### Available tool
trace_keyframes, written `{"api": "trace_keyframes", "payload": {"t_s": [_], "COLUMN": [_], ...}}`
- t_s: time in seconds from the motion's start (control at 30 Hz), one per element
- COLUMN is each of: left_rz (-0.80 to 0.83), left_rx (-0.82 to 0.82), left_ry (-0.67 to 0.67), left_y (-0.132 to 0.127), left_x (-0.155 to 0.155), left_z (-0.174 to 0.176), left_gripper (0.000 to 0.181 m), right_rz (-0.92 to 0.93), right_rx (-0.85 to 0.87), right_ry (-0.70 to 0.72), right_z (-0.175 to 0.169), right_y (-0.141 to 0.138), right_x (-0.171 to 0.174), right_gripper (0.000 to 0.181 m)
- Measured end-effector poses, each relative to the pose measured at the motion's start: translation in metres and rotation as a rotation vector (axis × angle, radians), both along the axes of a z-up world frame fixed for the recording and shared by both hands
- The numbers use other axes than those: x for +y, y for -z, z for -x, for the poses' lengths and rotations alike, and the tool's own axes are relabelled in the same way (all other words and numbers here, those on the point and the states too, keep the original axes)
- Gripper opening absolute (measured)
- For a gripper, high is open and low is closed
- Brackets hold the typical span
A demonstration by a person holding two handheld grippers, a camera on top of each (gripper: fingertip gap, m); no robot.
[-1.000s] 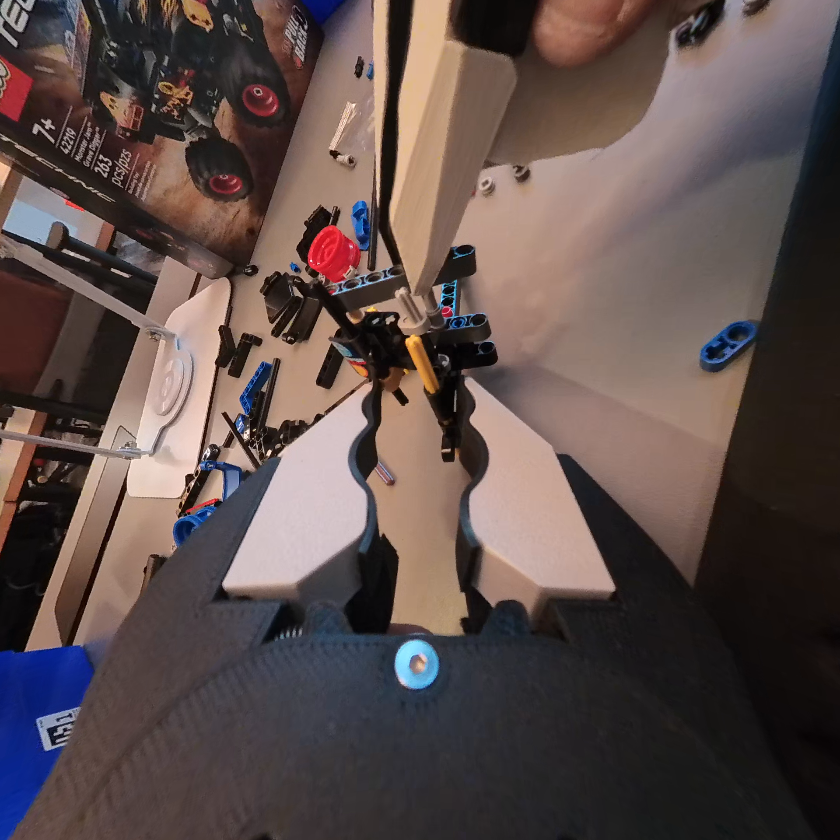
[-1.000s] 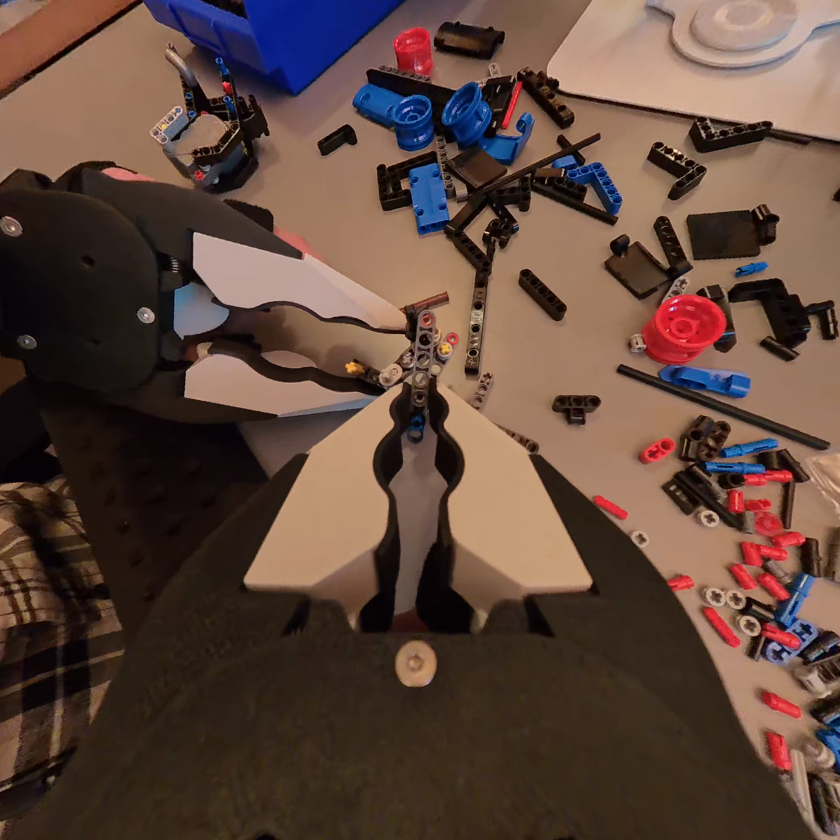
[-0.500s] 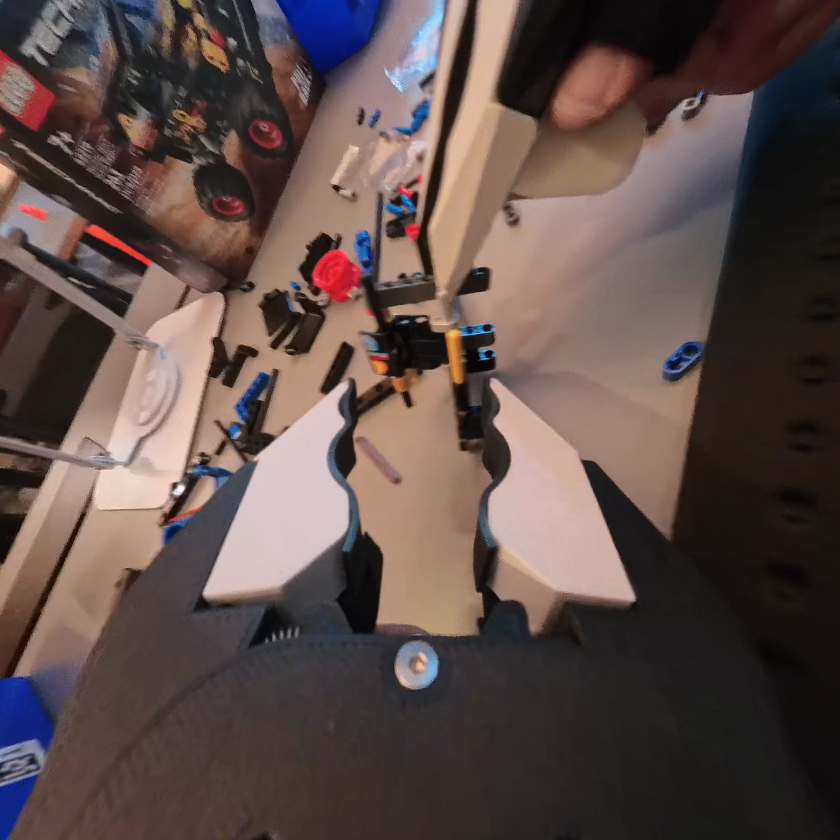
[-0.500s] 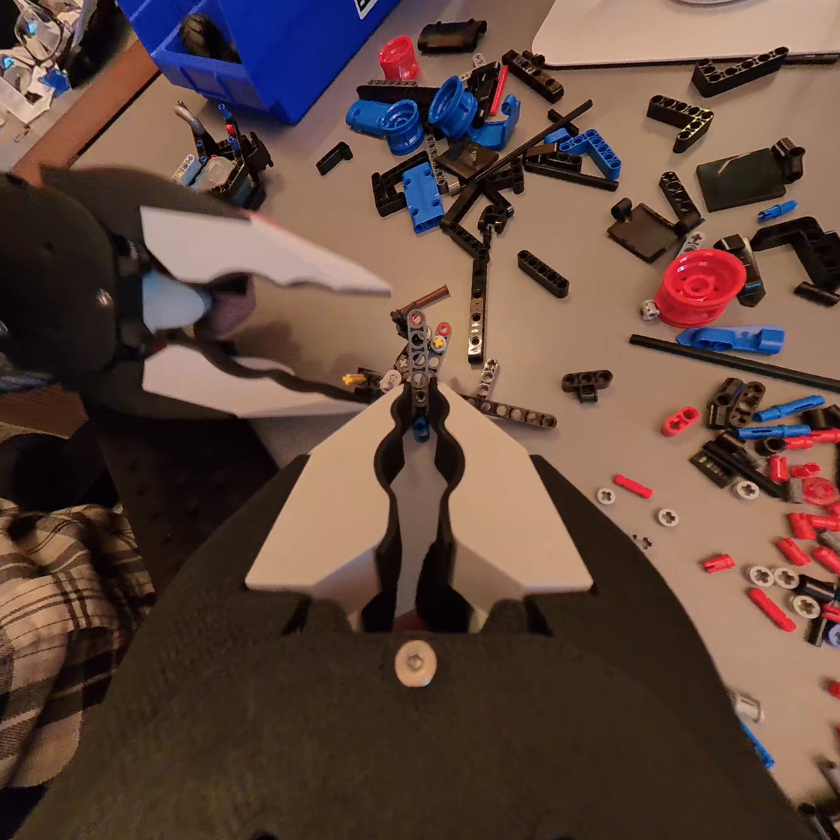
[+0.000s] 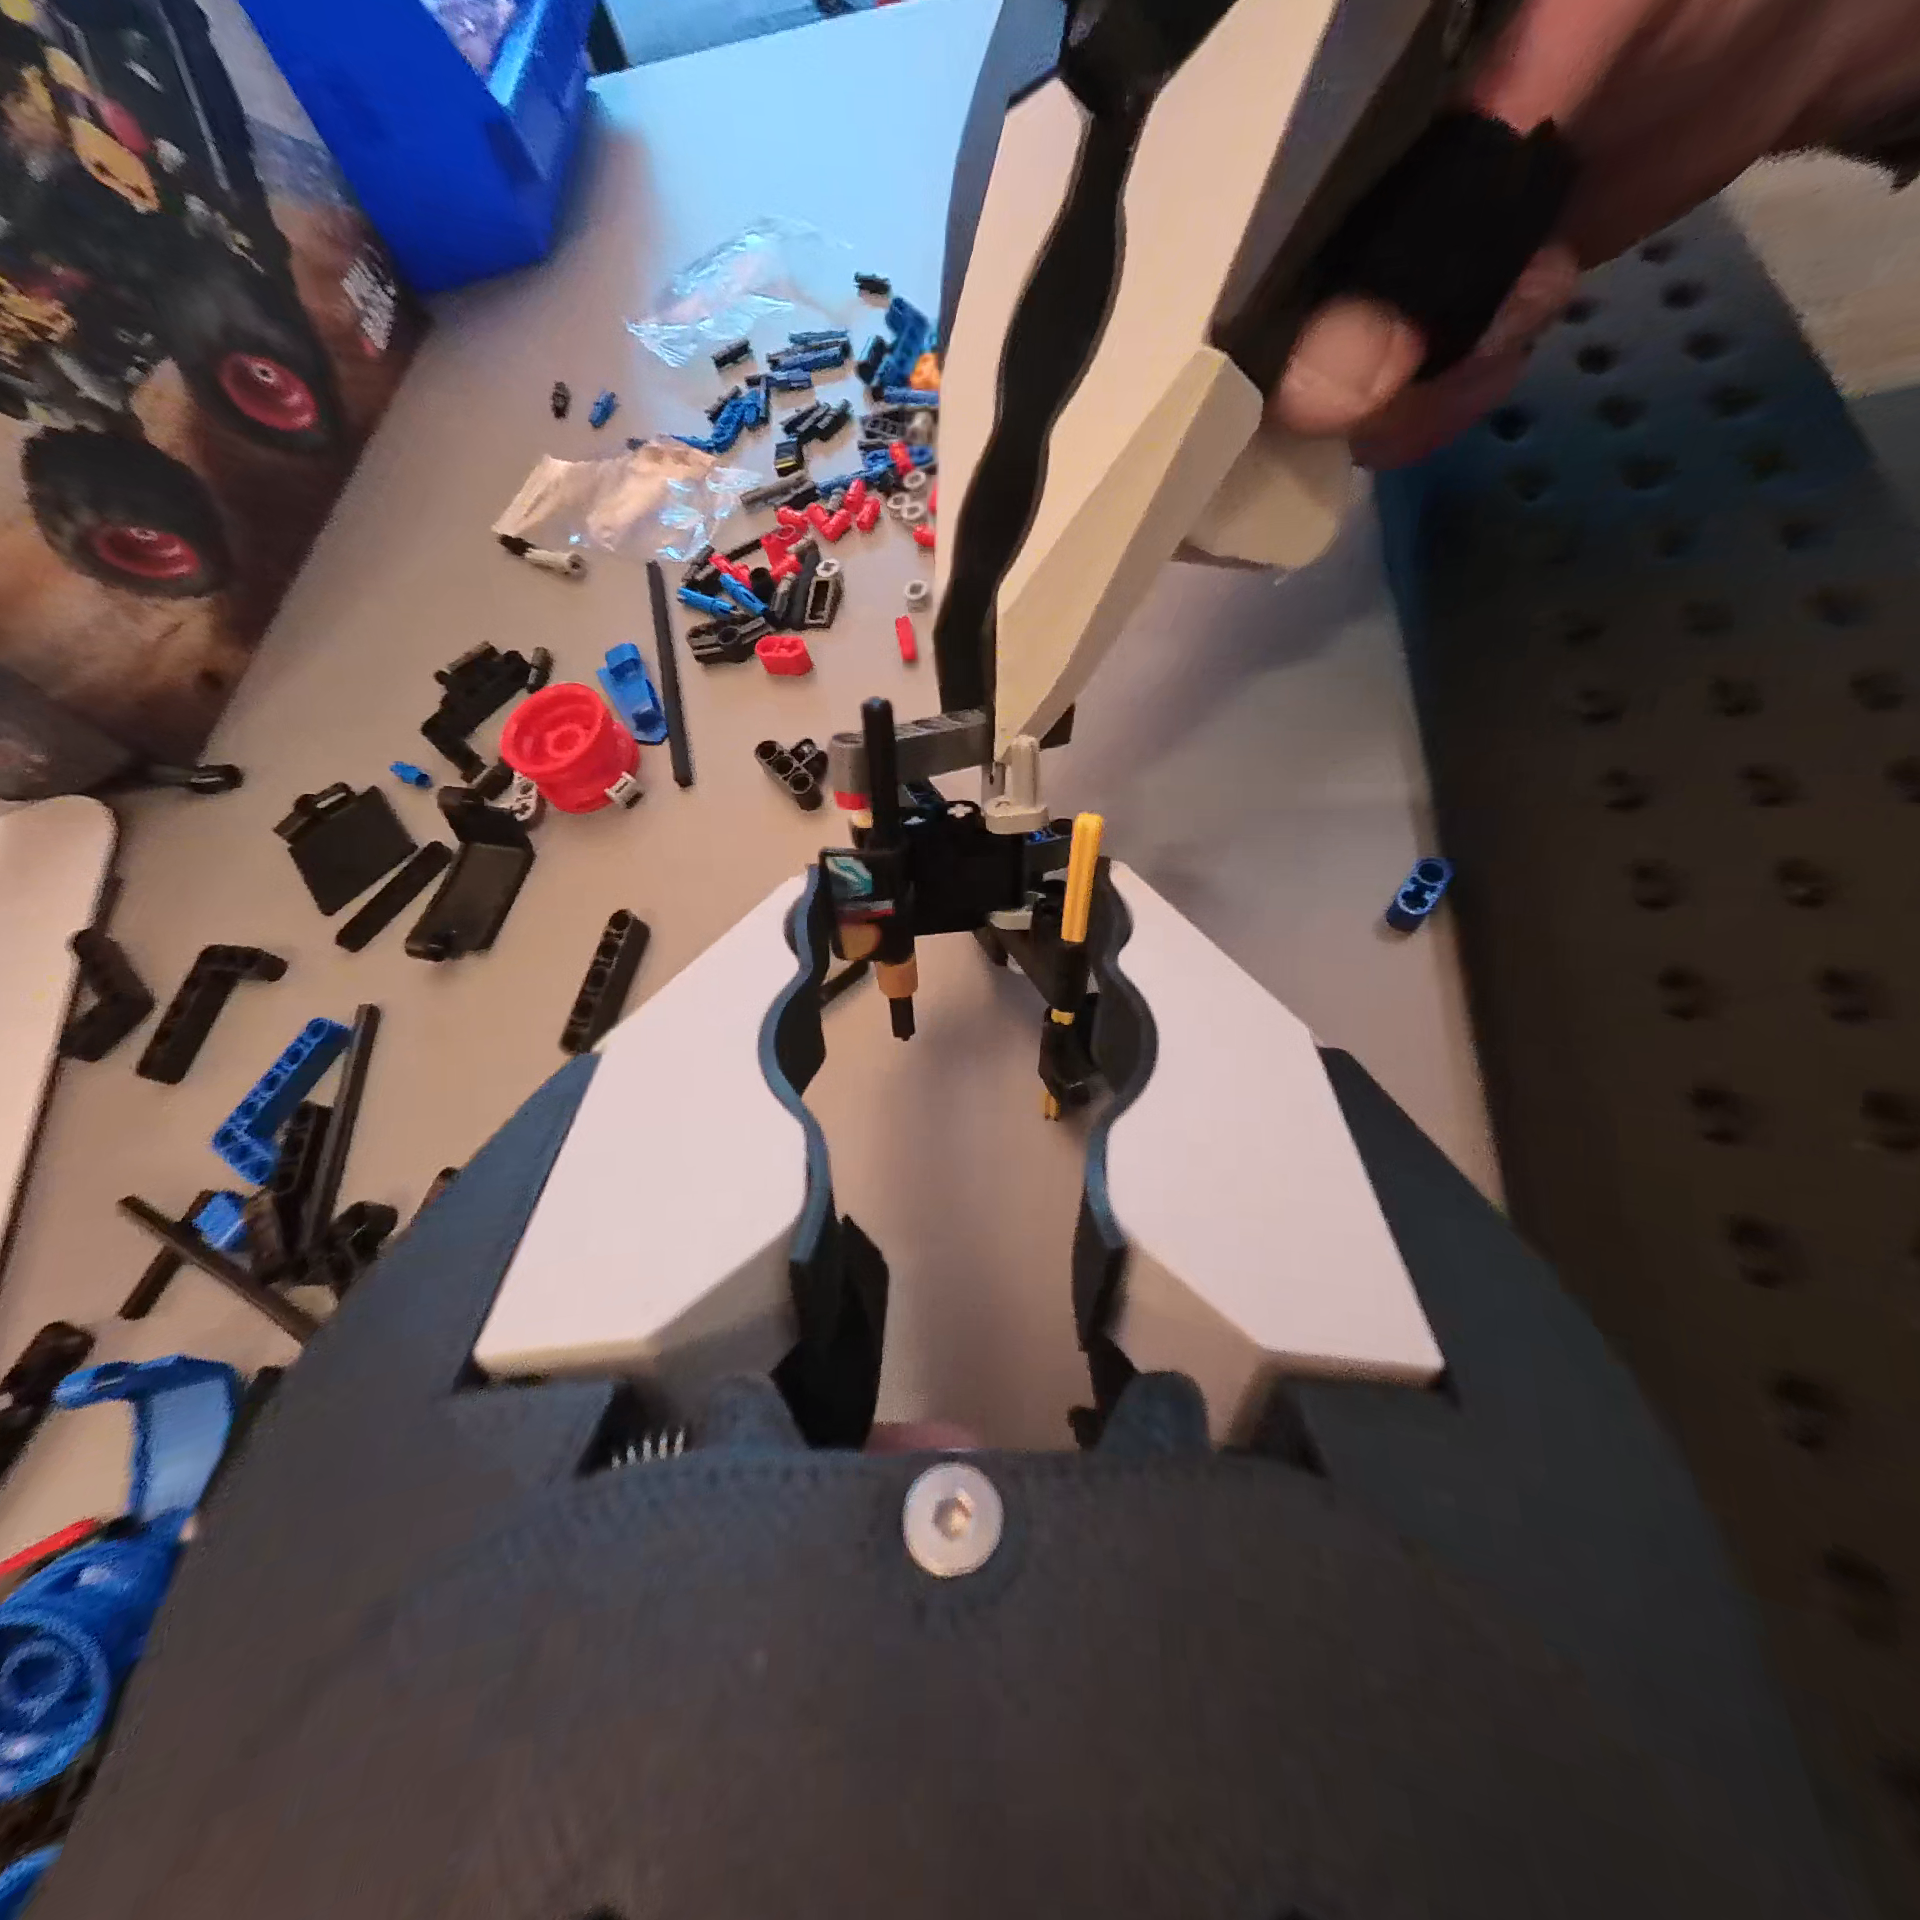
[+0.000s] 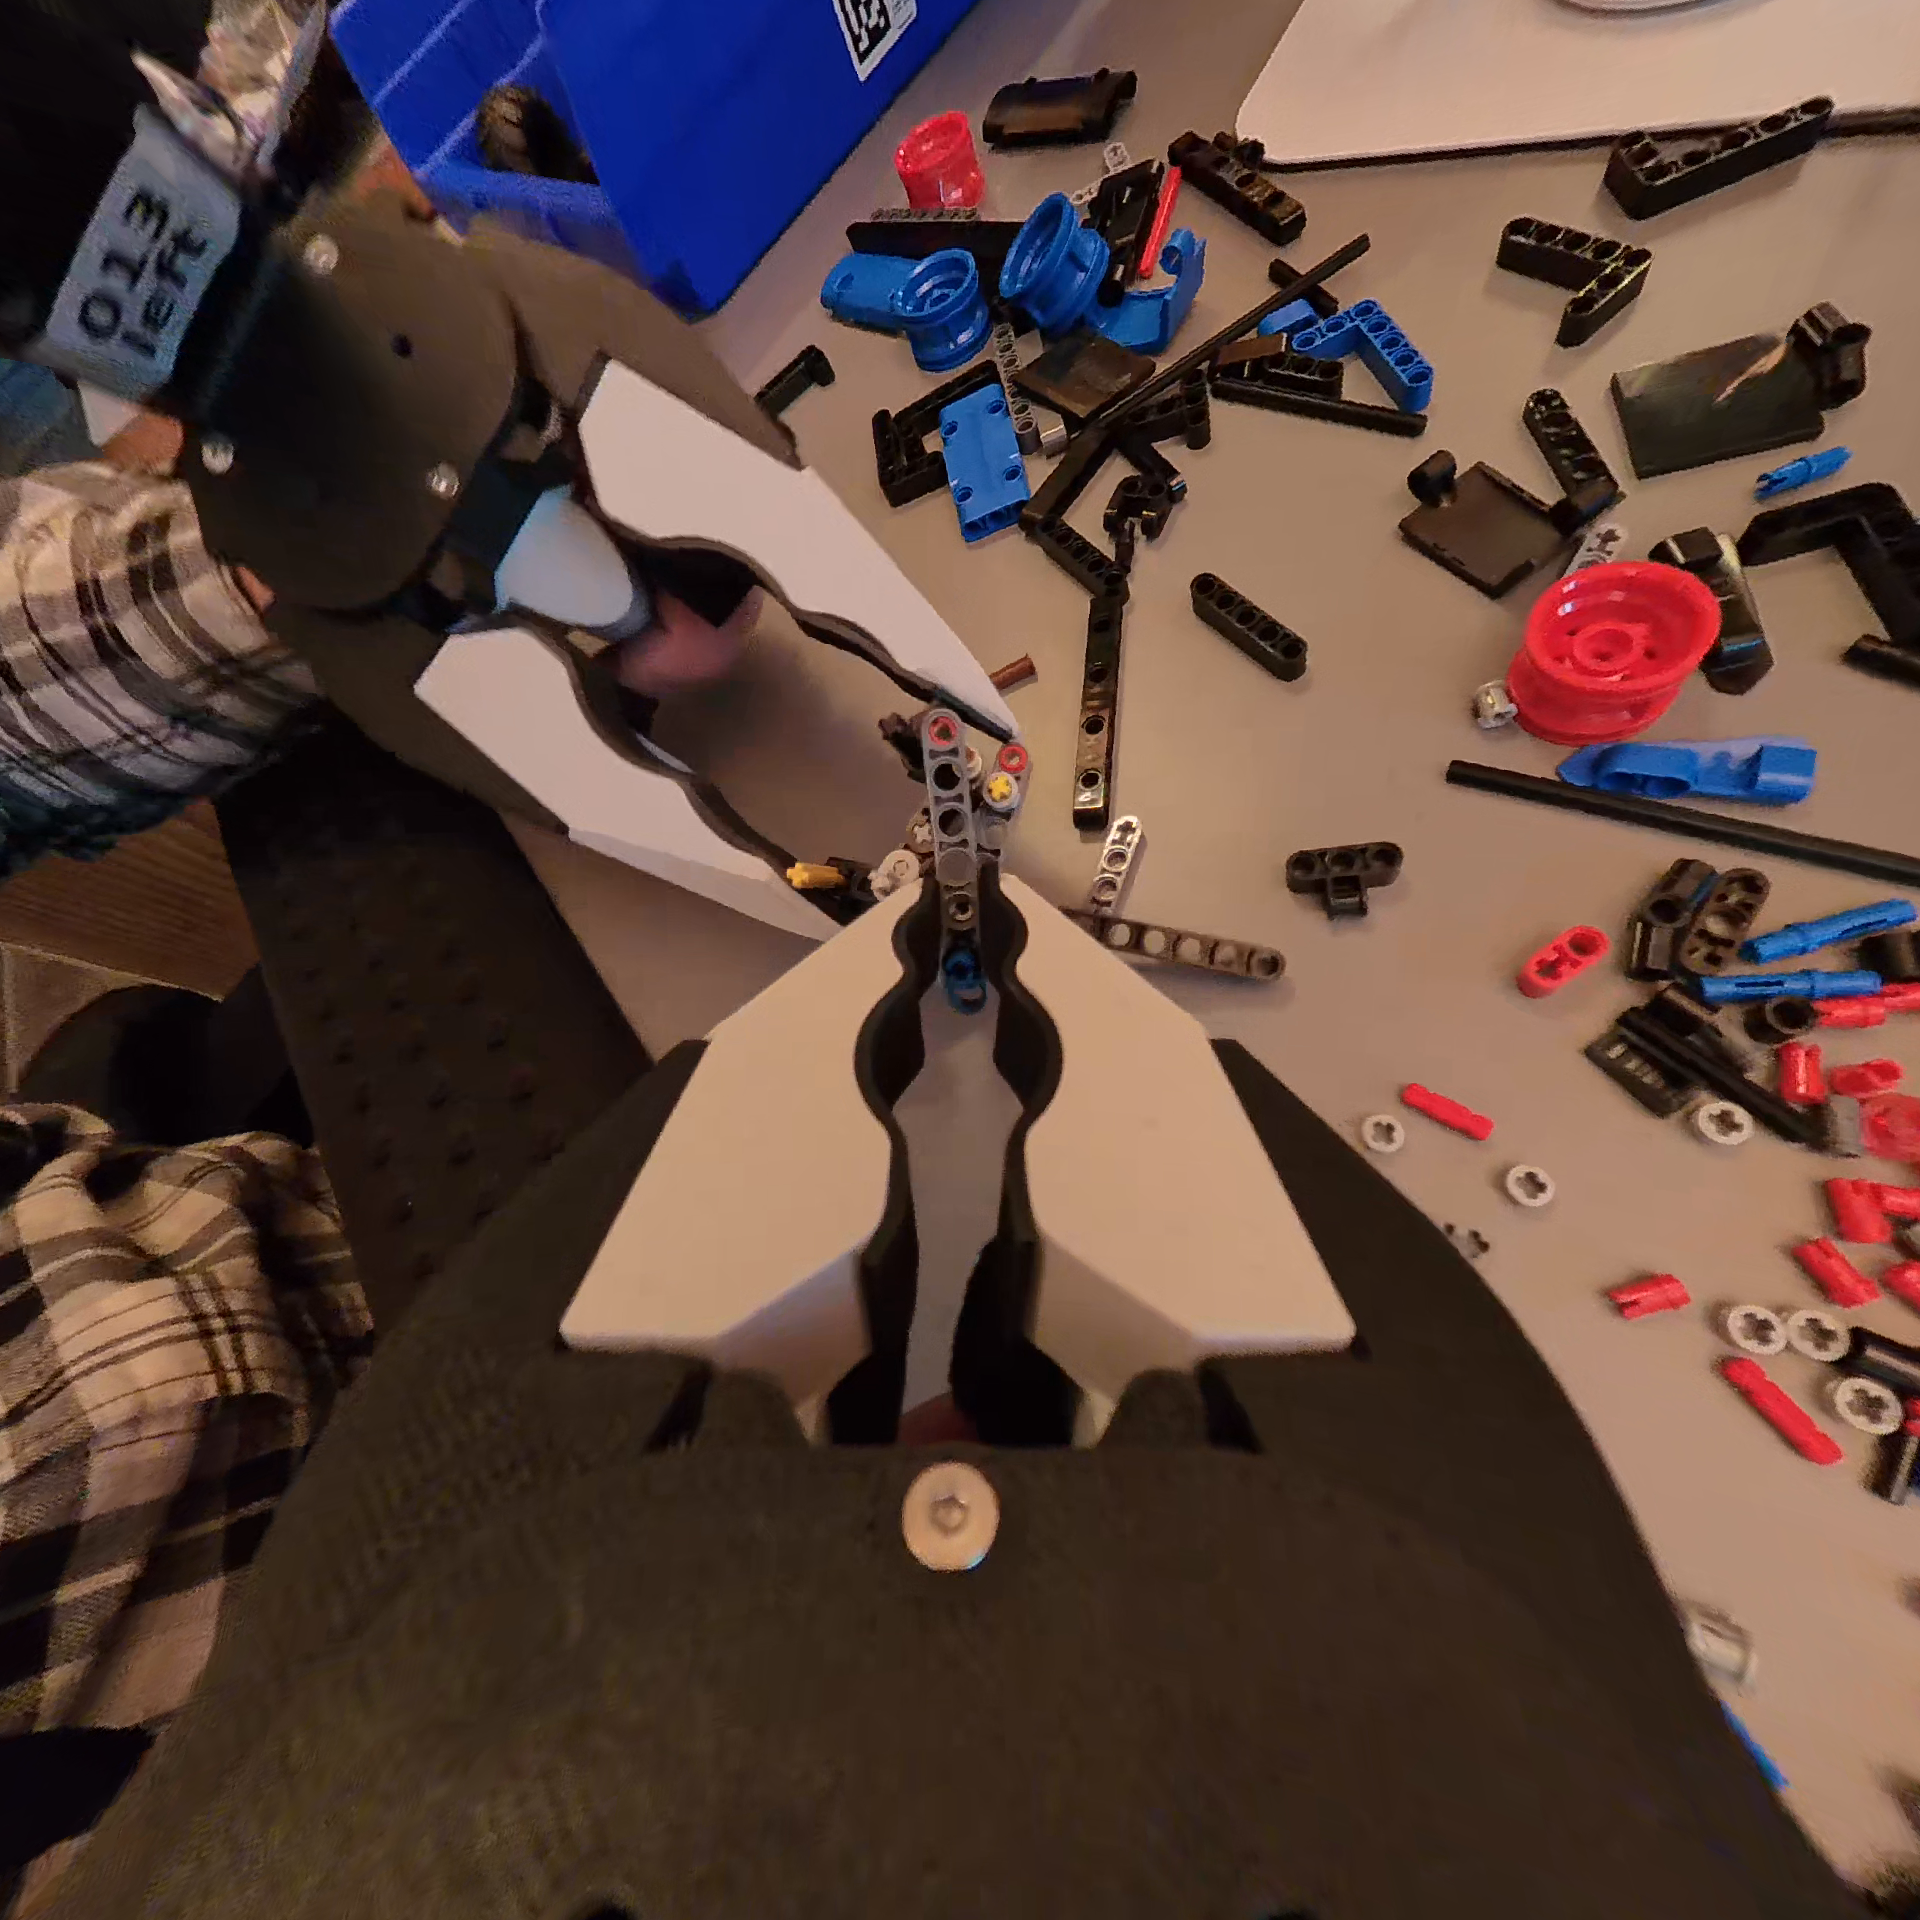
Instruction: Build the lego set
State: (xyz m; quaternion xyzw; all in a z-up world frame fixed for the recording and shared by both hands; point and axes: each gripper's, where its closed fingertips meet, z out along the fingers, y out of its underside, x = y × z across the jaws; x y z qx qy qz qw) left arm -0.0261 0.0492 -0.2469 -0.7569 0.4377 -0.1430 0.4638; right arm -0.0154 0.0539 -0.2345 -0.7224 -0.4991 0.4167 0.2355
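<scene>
Between both grippers, above table (image 6: 1299,748): small lego assembly (image 5: 951,868). Right gripper (image 6: 961,914) pinches its grey beam (image 6: 948,790), long axis pointing away. Left gripper (image 5: 961,904) spread wide, tips flanking assembly sideways; whether touching, unclear.

The right gripper (image 6: 961,914) is closed on the near end of a grey holed beam (image 6: 948,805), part of a small lego assembly held just above the grey table (image 6: 1299,1195). From the left, the left gripper (image 6: 914,800) reaches in with its jaws apart around the assembly's far side; whether its tips touch is hard to say. To the right lie a red wheel (image 6: 1605,649), a black rod (image 6: 1683,821) and scattered red pins (image 6: 1446,1110). A blue bin (image 6: 727,135) stands far left.
</scene>
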Motion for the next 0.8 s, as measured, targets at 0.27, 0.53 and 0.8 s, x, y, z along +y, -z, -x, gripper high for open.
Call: {"api": "trace_keyframes", "payload": {"t_s": [0.27,0.53,0.8], "left_rz": [-0.179,-0.207,-0.221], "left_rx": [0.154,0.159,0.157], "left_ry": [-0.105,-0.148,-0.155], "left_y": [0.0012,0.0020,0.0017], "left_x": [-0.0005,0.0025,0.0040], "left_z": [-0.0026,0.0017,0.0040], "left_gripper": [0.046,0.046,0.046], "right_rz": [0.054,0.131,0.184], "right_rx": [-0.004,0.016,0.046], "right_ry": [0.038,0.079,0.098], "right_z": [-0.0032,0.0019,0.0041], "right_y": [0.0050,0.0051,0.0051], "right_x": [0.0001,0.0046,0.0064], "right_gripper": [0.004,0.004,0.004]}}
